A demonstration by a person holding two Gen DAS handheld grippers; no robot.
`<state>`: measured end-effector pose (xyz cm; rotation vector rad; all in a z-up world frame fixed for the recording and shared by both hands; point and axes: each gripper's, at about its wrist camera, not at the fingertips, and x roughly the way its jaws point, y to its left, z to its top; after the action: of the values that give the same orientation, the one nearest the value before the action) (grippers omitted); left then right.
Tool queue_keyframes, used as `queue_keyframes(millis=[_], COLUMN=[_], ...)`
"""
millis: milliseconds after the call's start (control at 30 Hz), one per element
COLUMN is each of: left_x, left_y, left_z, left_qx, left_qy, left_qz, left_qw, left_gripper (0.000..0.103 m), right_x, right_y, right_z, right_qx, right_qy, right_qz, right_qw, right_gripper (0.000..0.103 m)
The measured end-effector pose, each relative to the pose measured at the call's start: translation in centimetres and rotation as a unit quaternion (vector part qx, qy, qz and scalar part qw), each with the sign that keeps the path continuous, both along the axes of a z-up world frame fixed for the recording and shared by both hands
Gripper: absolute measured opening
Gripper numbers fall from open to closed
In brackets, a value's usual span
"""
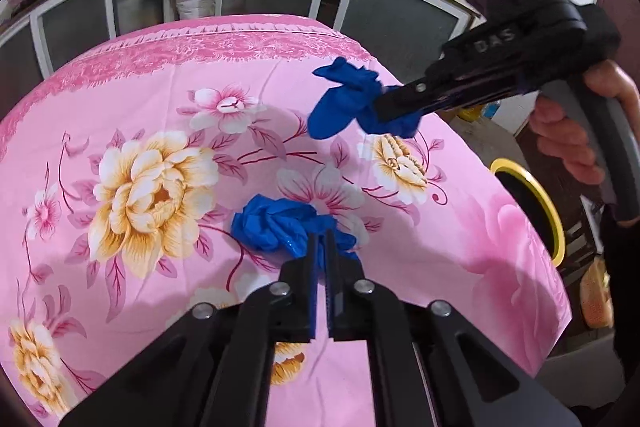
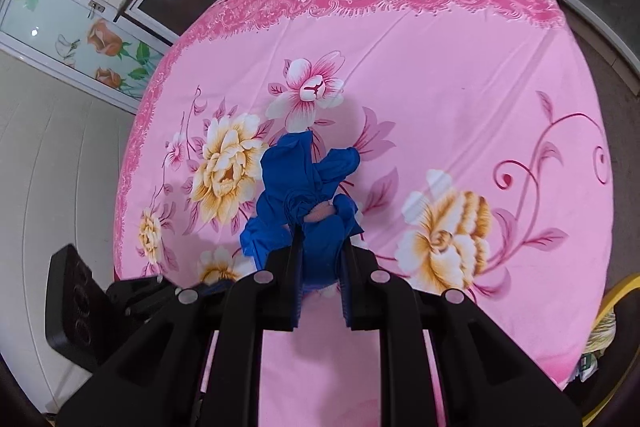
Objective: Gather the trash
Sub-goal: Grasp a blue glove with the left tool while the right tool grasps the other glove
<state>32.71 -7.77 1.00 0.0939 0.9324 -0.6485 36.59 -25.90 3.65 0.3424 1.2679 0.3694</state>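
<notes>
Left claw (image 1: pixel 320 247) clamps crumpled blue rubber glove (image 1: pixel 280 223) on pink floral surface (image 1: pixel 160 99). Right claw (image 2: pixel 318 247) grips second blue glove (image 2: pixel 304 179), lifted; yellow-rimmed bin (image 1: pixel 536 203) sits right, nearer the right claw.

The left hand-held gripper (image 1: pixel 322 247) is matte black plastic. Its two flat fingers carry blue ribbed pads on their inner faces, and angular black link arms with triangular cut-outs run back toward the camera. Four round silver screw heads mark the pivots, two on each side. The right hand-held gripper (image 2: pixel 320 251) has the same build: black fingers, blue pad strips, four silver pivot screws and cut-out link arms. Seen from the left wrist, its boxy black body bears raised letters reading "DAS", a small green light glows on the block above, and a grey curved handle sits in the person's hand (image 1: pixel 576 135). No sleeve shows.
</notes>
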Motion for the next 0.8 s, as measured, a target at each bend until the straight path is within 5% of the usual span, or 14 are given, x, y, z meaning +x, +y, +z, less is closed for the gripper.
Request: queue_keyframes(millis=[100,433,500,567,667,800], left_x=[0.5,3.1,3.2,3.4,3.6,2.7], left_y=[-1.0,-3.9,-4.4,-4.8,-4.2,-3.3], left_z=[-0.1,-4.2,-4.6,-4.9,-4.7,-3.1], left_qx=[0.017,0.091,0.103,0.102,0.082,0.066], left_qy=[0.0,0.044,0.037,0.039,0.042,0.034], left_qz=[-0.001,-0.007,-0.01,-0.015,-0.012,-0.011], left_qw=[0.9998,0.9949,0.994,0.994,0.9956,0.9971], left_gripper=[0.032,0.049,0.046,0.02,0.007,0.005], right_x=[-0.5,-1.4,-1.4,-1.4,-1.7,-2.2], right_y=[-0.7,-4.3,-4.8,-5.2,-5.6,-6.2], right_z=[0.5,1.2,1.1,0.9,0.8,1.2], right_qx=[0.001,0.006,0.01,0.011,0.013,0.018], right_qy=[-0.005,-0.017,-0.017,-0.016,-0.017,-0.022], right_qz=[-0.004,-0.023,-0.028,-0.029,-0.029,-0.034], right_qw=[1.0,1.0,0.999,0.999,0.999,0.999], right_gripper=[0.015,0.015,0.015,0.015,0.015,0.015])
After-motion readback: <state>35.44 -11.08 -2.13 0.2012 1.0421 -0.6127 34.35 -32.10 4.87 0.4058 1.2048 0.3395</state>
